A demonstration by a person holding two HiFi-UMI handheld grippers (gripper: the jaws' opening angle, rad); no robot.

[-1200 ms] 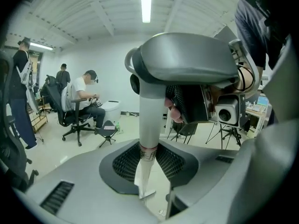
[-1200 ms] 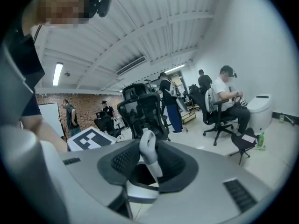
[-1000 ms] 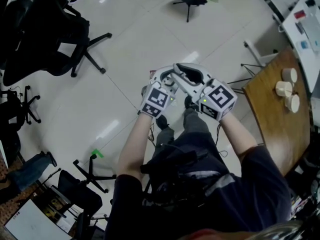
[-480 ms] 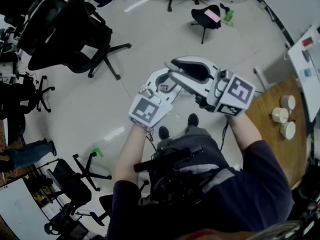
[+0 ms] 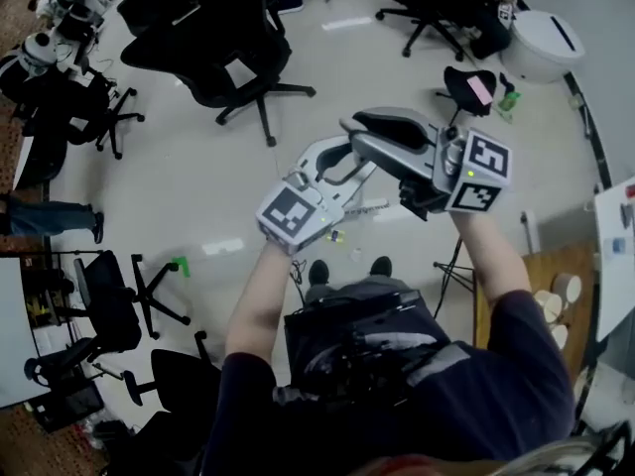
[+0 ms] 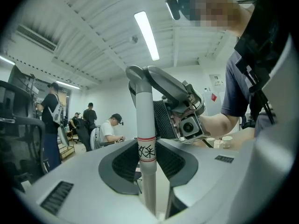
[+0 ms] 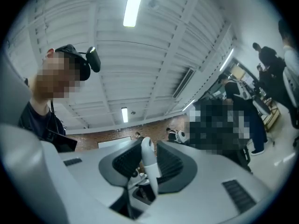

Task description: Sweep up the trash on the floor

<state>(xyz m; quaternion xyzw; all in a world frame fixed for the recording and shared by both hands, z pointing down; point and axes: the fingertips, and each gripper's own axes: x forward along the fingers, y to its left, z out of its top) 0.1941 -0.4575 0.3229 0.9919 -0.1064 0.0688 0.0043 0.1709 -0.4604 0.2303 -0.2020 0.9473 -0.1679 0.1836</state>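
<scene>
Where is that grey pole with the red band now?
In the left gripper view, the grey pole stands upright at centre, clamped between the left gripper's jaws, with a forearm to its right.

Holds both bare forearms (image 5: 260, 300) raised before the chest, close together. Clamps the left gripper (image 6: 148, 157) on a grey pole (image 6: 144, 120), roughly level. Grips a white handle tip (image 7: 146, 154) in the right gripper (image 7: 147, 163), jaws just closed further, pointing slightly up.
</scene>
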